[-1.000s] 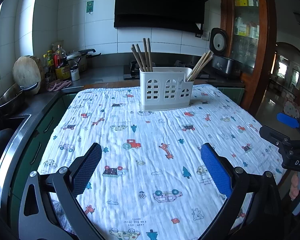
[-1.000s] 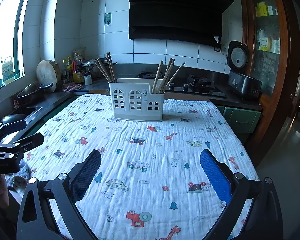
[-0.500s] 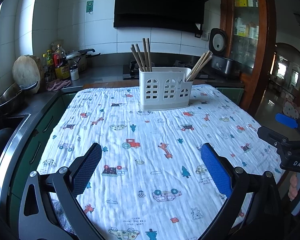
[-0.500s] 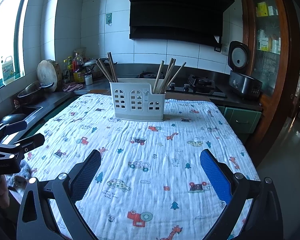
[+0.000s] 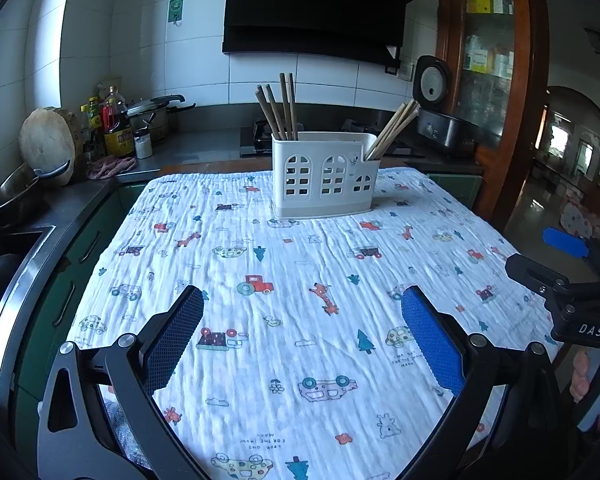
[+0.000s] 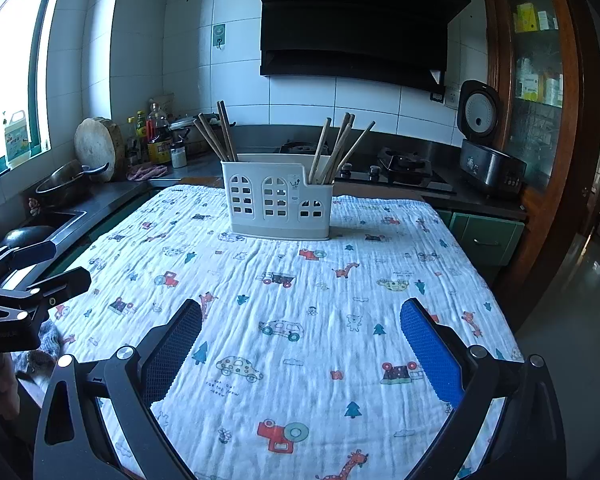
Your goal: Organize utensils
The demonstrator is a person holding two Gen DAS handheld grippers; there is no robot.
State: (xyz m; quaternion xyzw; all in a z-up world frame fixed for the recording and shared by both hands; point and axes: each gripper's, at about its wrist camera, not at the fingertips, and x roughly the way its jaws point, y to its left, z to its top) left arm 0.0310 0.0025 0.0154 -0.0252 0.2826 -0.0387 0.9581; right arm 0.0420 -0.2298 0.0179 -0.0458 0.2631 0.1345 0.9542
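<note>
the white crinkled cloth printed with little cars, giraffes and trees (image 5: 300,280) covers the whole table in front of me, wrinkled but lying flat. at twelve o'clock, near its far edge, stands the white plastic utensil caddy with arched window cut-outs (image 6: 278,200), upright on the cloth. its left compartment holds a bundle of dark brown wooden chopsticks (image 6: 216,136) leaning toward eleven o'clock; the lower right compartment holds lighter tan wooden chopsticks (image 6: 340,148) fanning toward one o'clock. behind it, the dark countertop carries a black gas hob (image 6: 404,168) and, at two o'clock, a black rice cooker with its lid up (image 6: 486,148).

my left gripper (image 5: 300,336) hovers over the near part of the cloth, its blue-padded fingers (image 5: 432,344) spread wide with nothing between them. my right gripper (image 6: 300,348) hovers likewise, spread wide and empty, well apart from the caddy. from the left view, my right gripper's black frame sits at three o'clock, with my fingers showing under it.
</note>
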